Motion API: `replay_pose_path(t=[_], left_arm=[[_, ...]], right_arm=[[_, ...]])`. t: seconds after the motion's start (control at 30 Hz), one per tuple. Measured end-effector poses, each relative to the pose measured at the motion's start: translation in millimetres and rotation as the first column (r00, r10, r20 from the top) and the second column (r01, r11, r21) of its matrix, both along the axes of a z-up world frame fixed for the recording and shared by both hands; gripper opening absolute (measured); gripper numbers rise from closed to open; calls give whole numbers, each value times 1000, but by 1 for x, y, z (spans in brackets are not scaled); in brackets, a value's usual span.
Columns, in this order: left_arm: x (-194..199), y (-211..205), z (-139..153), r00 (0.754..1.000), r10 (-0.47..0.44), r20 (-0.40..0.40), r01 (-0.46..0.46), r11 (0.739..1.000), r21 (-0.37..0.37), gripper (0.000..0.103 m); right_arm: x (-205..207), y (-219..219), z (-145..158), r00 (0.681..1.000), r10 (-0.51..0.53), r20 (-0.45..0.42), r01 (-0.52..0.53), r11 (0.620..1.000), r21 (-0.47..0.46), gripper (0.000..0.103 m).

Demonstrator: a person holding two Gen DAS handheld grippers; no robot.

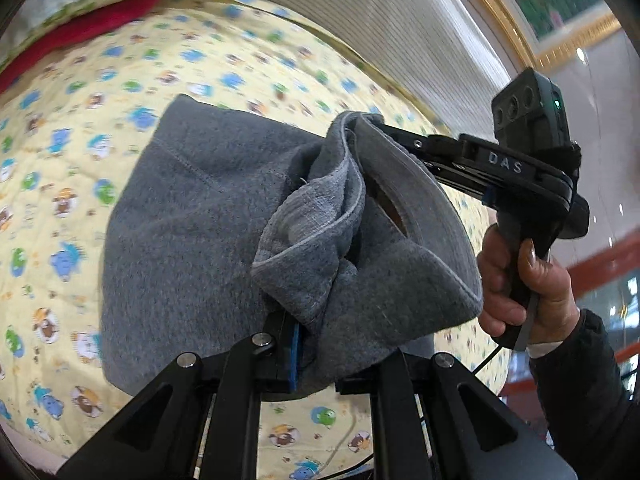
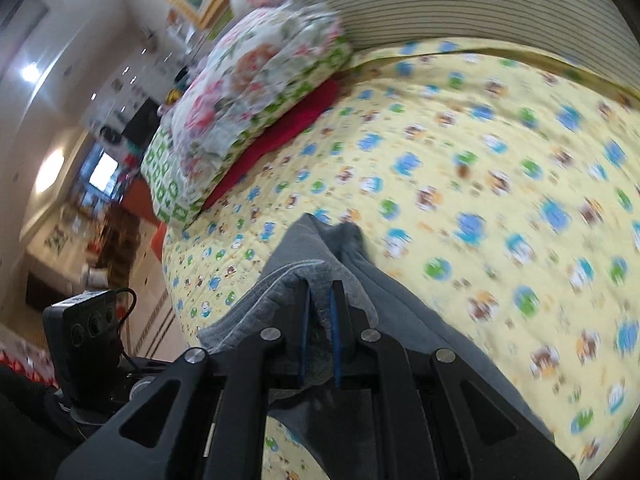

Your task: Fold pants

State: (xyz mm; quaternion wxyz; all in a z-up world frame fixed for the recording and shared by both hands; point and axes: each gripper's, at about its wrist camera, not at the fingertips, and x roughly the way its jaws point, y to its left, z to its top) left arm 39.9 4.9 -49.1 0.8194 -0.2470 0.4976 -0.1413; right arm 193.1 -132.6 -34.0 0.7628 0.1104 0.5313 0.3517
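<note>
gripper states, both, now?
left gripper: jaws shut on the grey fleece pants.
right gripper: jaws shut on the pants too.

A bed with a yellow cartoon-print quilt (image 2: 460,128) carries grey pants (image 1: 180,220), a red cloth (image 2: 280,136) and floral bedding (image 2: 248,80).

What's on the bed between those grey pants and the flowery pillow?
Only bare yellow cartoon-print quilt lies between the grey pants and the floral pillow, with a red cloth under the pillow; the right wrist view shows it.
</note>
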Motion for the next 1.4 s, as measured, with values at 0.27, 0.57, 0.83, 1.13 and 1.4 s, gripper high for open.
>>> replay_pose_path(t=[0.27, 0.57, 0.83, 1.13, 1.4], left_arm=[[14, -50, -9, 993, -118, -10, 119, 991, 53, 10], [17, -93, -9, 980, -197, -2, 196, 975, 106, 10], [25, -127, -9, 969, -247, 12, 243, 962, 120, 11], [25, -160, -37, 950, -312, -32, 312, 933, 177, 11], [14, -160, -41, 922, -384, -49, 387, 911, 139, 38]], right_arm=[[-22, -56, -8, 992, -126, -12, 126, 992, 14, 10], [-38, -99, -12, 978, -207, -8, 207, 978, 30, 10], [-40, -131, -11, 965, -261, -5, 261, 964, 43, 10], [-54, -156, -34, 951, -304, -51, 305, 952, 15, 10], [-65, -173, -40, 924, -379, -56, 375, 925, -68, 17]])
